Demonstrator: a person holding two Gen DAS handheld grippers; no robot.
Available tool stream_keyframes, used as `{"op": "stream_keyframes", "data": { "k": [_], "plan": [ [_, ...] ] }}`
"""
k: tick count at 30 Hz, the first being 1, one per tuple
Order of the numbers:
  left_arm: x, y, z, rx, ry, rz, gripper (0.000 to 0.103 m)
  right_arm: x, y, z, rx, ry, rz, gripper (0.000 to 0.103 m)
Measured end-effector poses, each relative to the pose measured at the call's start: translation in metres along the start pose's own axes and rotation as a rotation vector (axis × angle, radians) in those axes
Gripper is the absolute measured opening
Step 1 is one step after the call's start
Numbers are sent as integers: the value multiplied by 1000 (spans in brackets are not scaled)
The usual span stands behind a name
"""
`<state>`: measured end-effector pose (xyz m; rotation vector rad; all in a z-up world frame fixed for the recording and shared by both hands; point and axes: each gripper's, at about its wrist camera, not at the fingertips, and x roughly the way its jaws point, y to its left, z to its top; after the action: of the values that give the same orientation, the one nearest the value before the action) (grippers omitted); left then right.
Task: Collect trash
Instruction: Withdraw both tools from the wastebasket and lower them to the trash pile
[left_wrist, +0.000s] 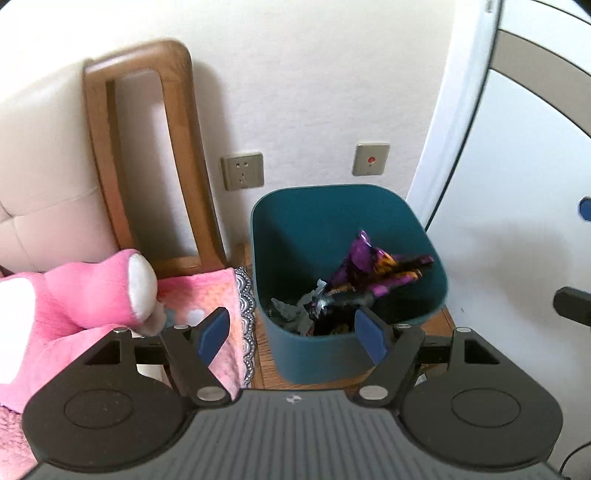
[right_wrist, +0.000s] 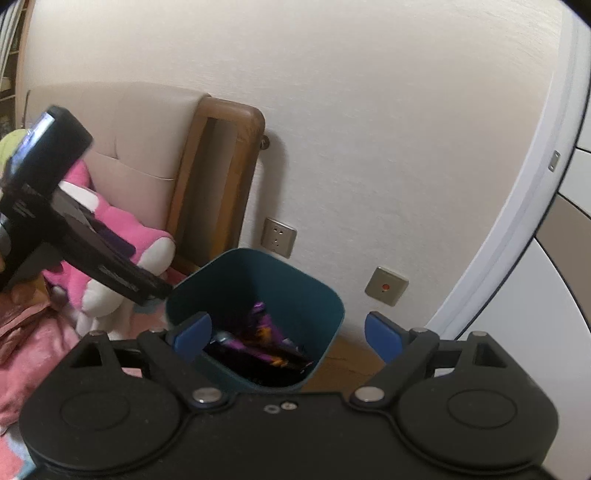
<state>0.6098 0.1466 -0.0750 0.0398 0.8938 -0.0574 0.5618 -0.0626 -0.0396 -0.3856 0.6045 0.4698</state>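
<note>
A teal trash bin (left_wrist: 295, 229) stands on the wooden floor against the wall. Inside it lie a purple and orange wrapper (left_wrist: 373, 269) and crumpled grey trash (left_wrist: 295, 314). My left gripper (left_wrist: 291, 332) is open and empty, just above the bin's near rim. In the right wrist view the bin (right_wrist: 325, 317) sits below my right gripper (right_wrist: 288, 336), which is open and empty. The purple wrapper (right_wrist: 262, 332) shows inside. The left gripper's body (right_wrist: 74, 236) reaches in from the left, over the bin's left edge.
A bed with a pink blanket (left_wrist: 207, 295) and a pink plush toy (left_wrist: 110, 288) lies left of the bin. A wooden headboard frame (left_wrist: 177, 155) stands behind. A wall socket (left_wrist: 242, 170) and a red-button plate (left_wrist: 370, 159) are on the wall. A white cabinet (left_wrist: 517, 184) stands at right.
</note>
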Motion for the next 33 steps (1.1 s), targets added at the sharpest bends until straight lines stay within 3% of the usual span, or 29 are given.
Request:
{"op": "stream_keyframes", "data": {
  "k": [6, 14, 16, 20, 22, 24, 33],
  "plan": [
    [-42, -27, -40, -30, -29, 4, 79, -30, -4, -42, 57, 17, 59, 91],
    [-63, -68, -115, -83, 14, 18, 79, -51, -8, -116, 176, 64, 118, 97],
    [-59, -76, -134, -105, 40, 7, 83, -50, -8, -135, 219, 86, 133, 98],
    [-43, -89, -170, -131, 89, -10, 84, -45, -4, -176, 283, 138, 155, 100],
    [-31, -95, -190, -138, 125, -14, 92, -42, 0, -195, 299, 163, 164, 100],
    [-16, -99, -209, -149, 153, -27, 92, -38, 5, -217, 314, 192, 169, 101],
    [92, -118, -293, -103, 315, -65, 92, 15, 35, -321, 338, 352, 178, 101]
  ]
}}
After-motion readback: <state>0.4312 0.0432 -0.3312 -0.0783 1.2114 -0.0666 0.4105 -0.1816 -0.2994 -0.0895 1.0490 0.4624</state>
